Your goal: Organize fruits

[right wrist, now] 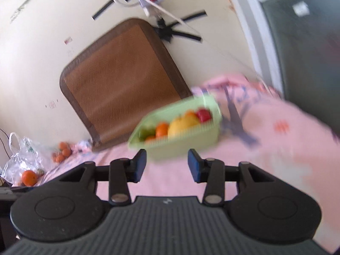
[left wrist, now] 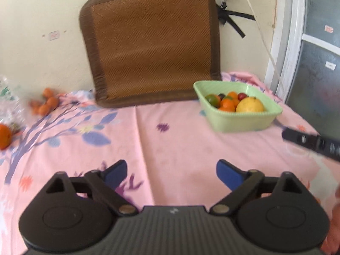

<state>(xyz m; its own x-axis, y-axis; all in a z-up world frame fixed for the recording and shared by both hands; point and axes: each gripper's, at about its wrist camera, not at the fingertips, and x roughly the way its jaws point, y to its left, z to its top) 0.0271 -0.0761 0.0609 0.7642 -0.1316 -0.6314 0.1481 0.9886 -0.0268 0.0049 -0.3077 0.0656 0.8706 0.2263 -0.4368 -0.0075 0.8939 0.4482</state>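
While the left gripper [left wrist: 171, 173] was held over the pink floral bedsheet [left wrist: 180, 148] with blue-padded fingers spread wide and empty, the pale green square plastic basket [left wrist: 238, 121] of mixed fruit was seen at two o'clock. The right gripper [right wrist: 167, 164] was likewise parted, empty, the basket at twelve o'clock. Loose small oranges [left wrist: 45, 104] lay at ten o'clock.

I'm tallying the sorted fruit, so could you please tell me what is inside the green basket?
The green basket holds a large yellow fruit, several small oranges, a green fruit and a red one. Anything beneath that top layer is covered.
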